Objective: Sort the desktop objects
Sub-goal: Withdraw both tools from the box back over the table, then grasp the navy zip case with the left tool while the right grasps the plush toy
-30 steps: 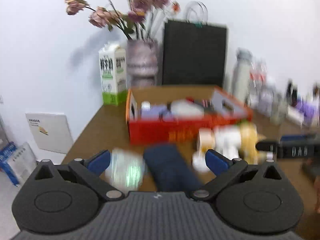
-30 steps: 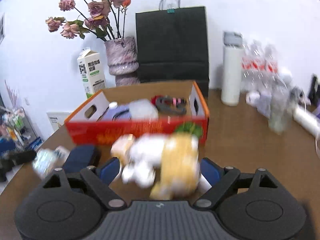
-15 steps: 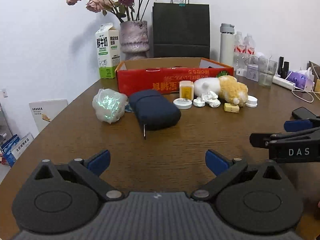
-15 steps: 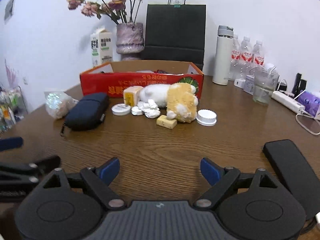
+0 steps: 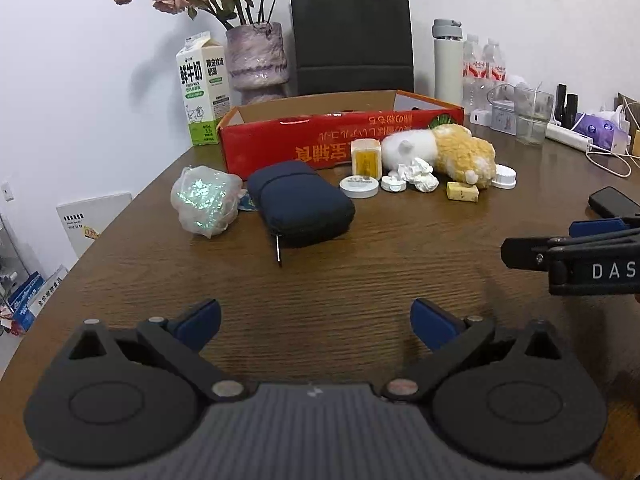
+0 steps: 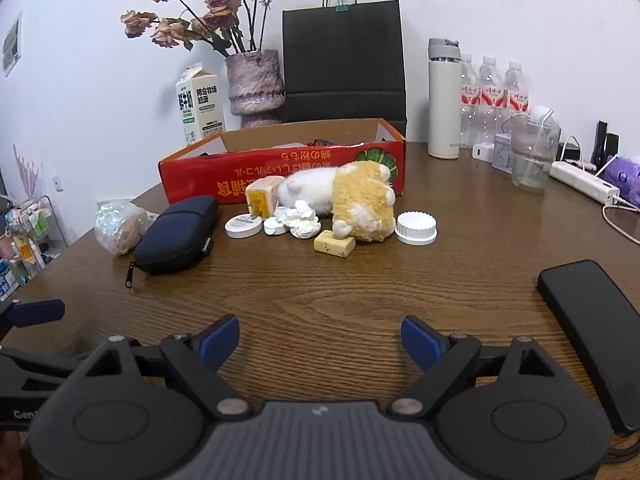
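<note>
Tools point(image 5: 316, 320) point(image 6: 320, 340) agape above table point(image 5: 360, 264)

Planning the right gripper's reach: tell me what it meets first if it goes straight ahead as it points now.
Bare table lies ahead of the open right gripper. The first thing in line is probably the yellow block, with the plush toy just behind it; depth is uncertain.

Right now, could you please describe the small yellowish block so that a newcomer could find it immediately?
Find the long red cardboard box; a white-and-tan plush toy lies in front of it. The yellowish block lies flat before the plush, the only rectangular piece among round white lids and crumpled paper.
</note>
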